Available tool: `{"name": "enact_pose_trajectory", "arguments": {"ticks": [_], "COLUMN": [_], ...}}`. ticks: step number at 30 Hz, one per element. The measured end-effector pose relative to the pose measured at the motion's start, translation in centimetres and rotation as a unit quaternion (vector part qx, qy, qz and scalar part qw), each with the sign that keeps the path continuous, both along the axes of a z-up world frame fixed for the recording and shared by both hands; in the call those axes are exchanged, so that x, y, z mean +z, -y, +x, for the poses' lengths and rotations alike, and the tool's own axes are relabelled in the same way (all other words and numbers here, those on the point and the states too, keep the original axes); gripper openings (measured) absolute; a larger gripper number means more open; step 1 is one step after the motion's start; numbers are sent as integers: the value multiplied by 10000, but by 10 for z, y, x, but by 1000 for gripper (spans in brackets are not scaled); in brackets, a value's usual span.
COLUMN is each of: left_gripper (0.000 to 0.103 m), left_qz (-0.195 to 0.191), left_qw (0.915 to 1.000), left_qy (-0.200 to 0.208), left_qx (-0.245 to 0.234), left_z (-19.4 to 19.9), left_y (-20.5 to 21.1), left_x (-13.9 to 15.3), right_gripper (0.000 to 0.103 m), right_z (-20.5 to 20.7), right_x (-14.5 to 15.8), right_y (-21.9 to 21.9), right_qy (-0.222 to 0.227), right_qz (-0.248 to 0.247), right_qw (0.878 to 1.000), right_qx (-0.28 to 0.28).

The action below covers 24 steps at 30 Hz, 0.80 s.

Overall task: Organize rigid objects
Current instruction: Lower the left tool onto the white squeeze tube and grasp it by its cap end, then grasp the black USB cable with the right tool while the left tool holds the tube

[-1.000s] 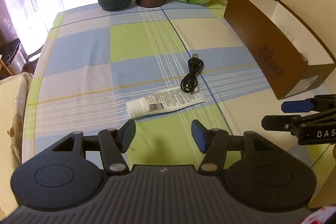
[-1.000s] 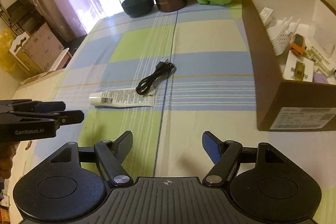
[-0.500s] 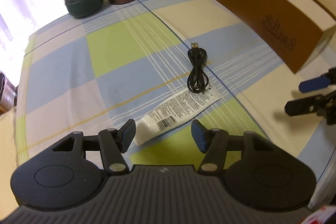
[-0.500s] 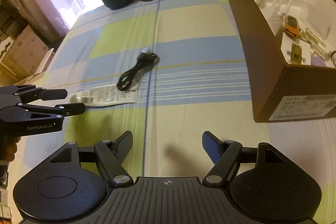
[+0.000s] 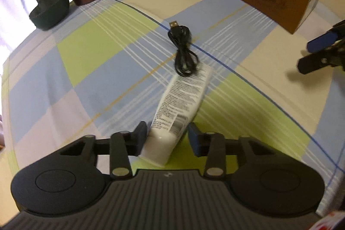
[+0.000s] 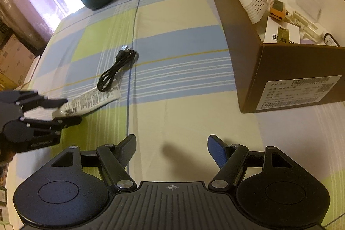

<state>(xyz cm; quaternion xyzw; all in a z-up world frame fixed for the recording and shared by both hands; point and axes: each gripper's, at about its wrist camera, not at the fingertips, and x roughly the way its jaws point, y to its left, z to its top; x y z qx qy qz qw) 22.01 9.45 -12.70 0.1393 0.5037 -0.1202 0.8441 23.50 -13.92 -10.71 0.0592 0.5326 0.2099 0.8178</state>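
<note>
Your left gripper point(image 5: 167, 139) is closing its fingers around the cap end of the white plastic tube point(image 5: 181, 105), which lies on the checked bench point(image 5: 90, 53) touching the coiled black USB cable point(image 5: 183, 51). Your right gripper point(image 6: 172, 150) hovers with fingers spread, empty, beside the brown cardboard box point(image 6: 243, 40).

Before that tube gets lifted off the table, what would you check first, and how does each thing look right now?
1. Tube between left hand-held gripper fingers: ok, jaws closing around its cap end.
2. Pads pressing firmly: cannot tell.
3. Cable clear of tube: not ok, its loop lies on the tube's far end.
4. Right hand-held gripper free: ok, open and empty.
5. Box open: ok.
6. Room in box: ok, though it already holds several items.
</note>
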Motion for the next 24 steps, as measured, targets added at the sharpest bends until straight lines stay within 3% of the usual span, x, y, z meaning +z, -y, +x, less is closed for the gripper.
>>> {"name": "enact_pose_trajectory", "arguments": {"ticks": [2, 10, 16, 24], "left_gripper": [26, 26, 26, 26], "left_qz": [-98, -241, -280, -365], "left_qw": [9998, 9946, 9751, 9537], "left_qy": [-59, -28, 163, 223], "left_qx": [132, 1014, 2193, 2976], "left_z": [-8, -52, -61, -36], "left_y": [-3, -20, -45, -58], "left_x": [0, 6, 9, 10], "right_gripper": [70, 70, 70, 70], "right_z": [0, 0, 5, 25], "right_x": [0, -1, 1, 2], "right_y": [-1, -13, -37, -75], "right_qy": [-1, 40, 218, 532], "right_qz": [13, 70, 153, 289], "right_qw": [10000, 9995, 9970, 9907], "right_qx": [36, 319, 729, 1215]}}
